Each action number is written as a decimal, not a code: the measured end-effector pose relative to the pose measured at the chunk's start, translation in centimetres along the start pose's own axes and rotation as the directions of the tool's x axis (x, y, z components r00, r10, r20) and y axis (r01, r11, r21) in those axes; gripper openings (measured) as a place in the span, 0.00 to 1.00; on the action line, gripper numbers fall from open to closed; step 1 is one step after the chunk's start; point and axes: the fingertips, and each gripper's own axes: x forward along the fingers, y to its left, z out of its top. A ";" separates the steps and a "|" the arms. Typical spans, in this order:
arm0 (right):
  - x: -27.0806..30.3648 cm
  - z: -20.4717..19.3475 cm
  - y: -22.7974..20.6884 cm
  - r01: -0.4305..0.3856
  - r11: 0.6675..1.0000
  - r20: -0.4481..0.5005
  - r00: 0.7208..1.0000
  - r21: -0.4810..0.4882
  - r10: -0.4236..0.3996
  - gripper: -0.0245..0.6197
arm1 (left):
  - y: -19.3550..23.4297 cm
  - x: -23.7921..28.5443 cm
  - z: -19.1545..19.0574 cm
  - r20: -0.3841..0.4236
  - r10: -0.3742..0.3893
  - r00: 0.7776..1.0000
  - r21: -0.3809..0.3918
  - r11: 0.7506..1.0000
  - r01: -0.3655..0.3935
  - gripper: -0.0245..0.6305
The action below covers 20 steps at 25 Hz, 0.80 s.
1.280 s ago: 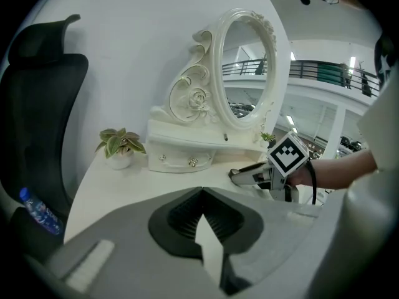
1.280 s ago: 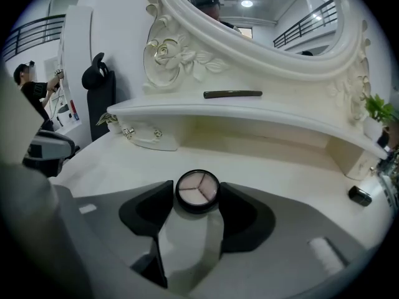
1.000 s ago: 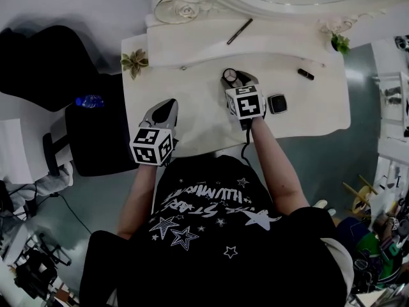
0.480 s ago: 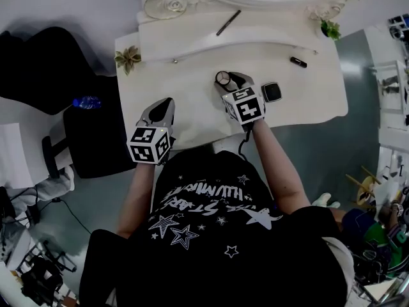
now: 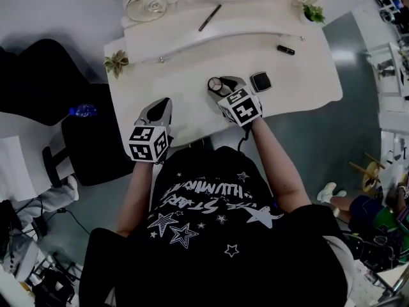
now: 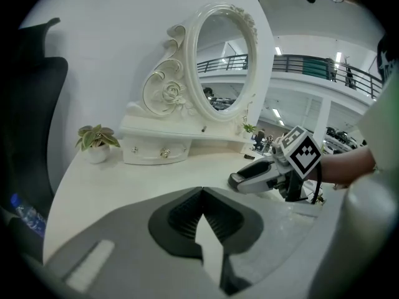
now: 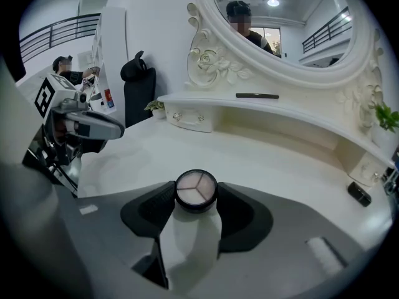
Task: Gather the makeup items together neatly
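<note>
A round black compact [image 7: 196, 190] with a pale three-part pan sits between the jaws of my right gripper [image 7: 196, 195], which is shut on its sides. In the head view this round compact [image 5: 215, 84] is near the middle of the white dressing table [image 5: 307, 88], left of a square black compact [image 5: 260, 82]. A small black lipstick [image 5: 285, 50] lies farther back to the right. A dark pencil [image 5: 209, 17] rests on the shelf below the mirror. My left gripper [image 5: 162, 105] is shut and holds nothing, near the table's front left.
An ornate white oval mirror [image 6: 221, 61] stands at the back. A small potted plant [image 5: 116, 62] is at the left corner, another sprig [image 5: 313, 11] at the back right. A black chair with a blue bottle [image 5: 82, 110] stands left of the table.
My right gripper has drawn back toward the table's front with the round compact, which now sits level with the square compact. The left gripper has stayed put.
</note>
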 end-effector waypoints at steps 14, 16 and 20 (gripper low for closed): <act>-0.5 -0.9 -0.3 0.023 1.000 0.016 1.000 0.010 -0.023 0.51 | -0.4 -0.4 -0.7 -0.011 0.008 1.000 -0.002 1.000 -0.008 0.04; -1.2 -0.9 -0.6 0.033 0.999 0.021 0.999 0.020 -0.033 0.55 | -0.6 -0.2 -0.9 -0.014 0.003 1.000 -0.001 1.000 -0.003 0.04; -3.5 -1.5 -2.8 0.097 0.994 0.043 0.994 0.055 -0.100 0.61 | -1.4 0.4 -0.8 -0.016 -0.006 1.000 0.006 1.000 0.006 0.04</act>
